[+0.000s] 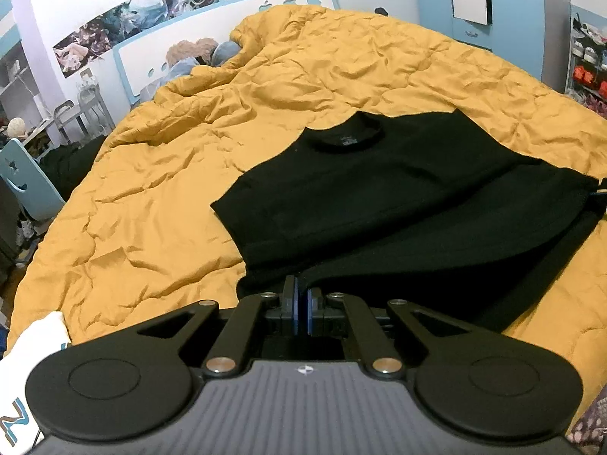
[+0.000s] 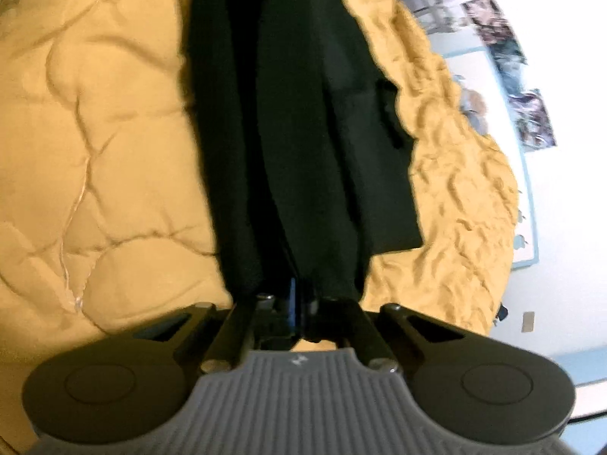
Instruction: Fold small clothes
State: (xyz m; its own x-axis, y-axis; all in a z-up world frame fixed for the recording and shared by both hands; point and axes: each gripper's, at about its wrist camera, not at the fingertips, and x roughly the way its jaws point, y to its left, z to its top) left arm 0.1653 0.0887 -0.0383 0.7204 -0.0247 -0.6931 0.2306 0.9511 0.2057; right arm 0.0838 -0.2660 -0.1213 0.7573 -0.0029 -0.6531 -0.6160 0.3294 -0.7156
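Observation:
A black T-shirt (image 1: 379, 189) lies on the yellow quilt (image 1: 159, 204), collar toward the far side, its sides folded in. My left gripper (image 1: 302, 295) is shut on the shirt's near hem, lifted off the quilt. In the right wrist view the same black shirt (image 2: 303, 132) hangs stretched away from the camera, and my right gripper (image 2: 299, 303) is shut on its other hem corner. That view is blurred. The right gripper's tip shows at the right edge of the left wrist view (image 1: 601, 185).
The quilt covers a bed with a white and blue headboard (image 1: 227, 30). Pillows and a soft toy (image 1: 197, 57) lie at the head. A blue chair (image 1: 26, 178) and shelves stand at the left, a shoe rack (image 1: 588, 68) at the right.

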